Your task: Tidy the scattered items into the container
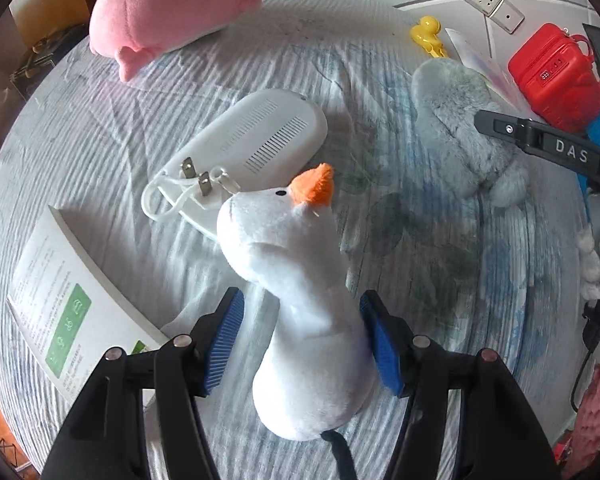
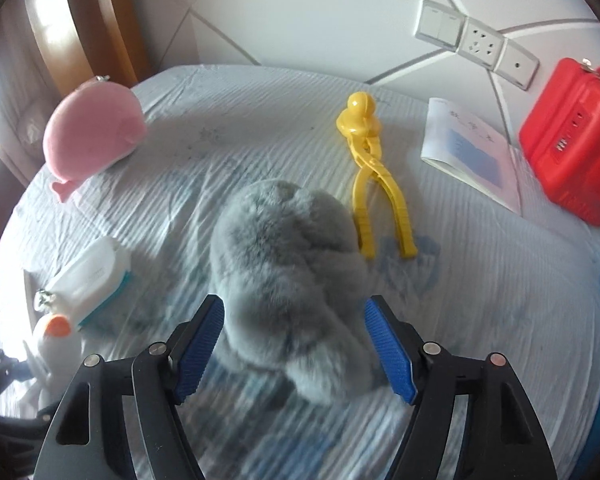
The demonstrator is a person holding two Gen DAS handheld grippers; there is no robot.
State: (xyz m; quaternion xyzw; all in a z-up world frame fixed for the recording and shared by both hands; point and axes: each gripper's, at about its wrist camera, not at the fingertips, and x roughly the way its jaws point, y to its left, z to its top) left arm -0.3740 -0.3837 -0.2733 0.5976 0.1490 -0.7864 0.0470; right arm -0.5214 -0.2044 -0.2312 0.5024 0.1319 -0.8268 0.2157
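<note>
Left gripper (image 1: 302, 338): blue pads flank the white goose toy (image 1: 300, 292) at its neck; the right pad seems to touch, the left shows a gap, so a grip is not settled, likely lining up for a lift. Right gripper (image 2: 296, 344): fingers spread, straddling the grey plush (image 2: 284, 264) without pressing, probably set to pinch it next. Further out on the bedsheet (image 2: 480, 300): white plug-in device (image 1: 244, 152), booklet (image 1: 68, 304) near left, pink whale (image 2: 92, 136) far left, yellow tongs (image 2: 374, 184) and red case (image 2: 572, 140) far right. No container clearly visible.
</note>
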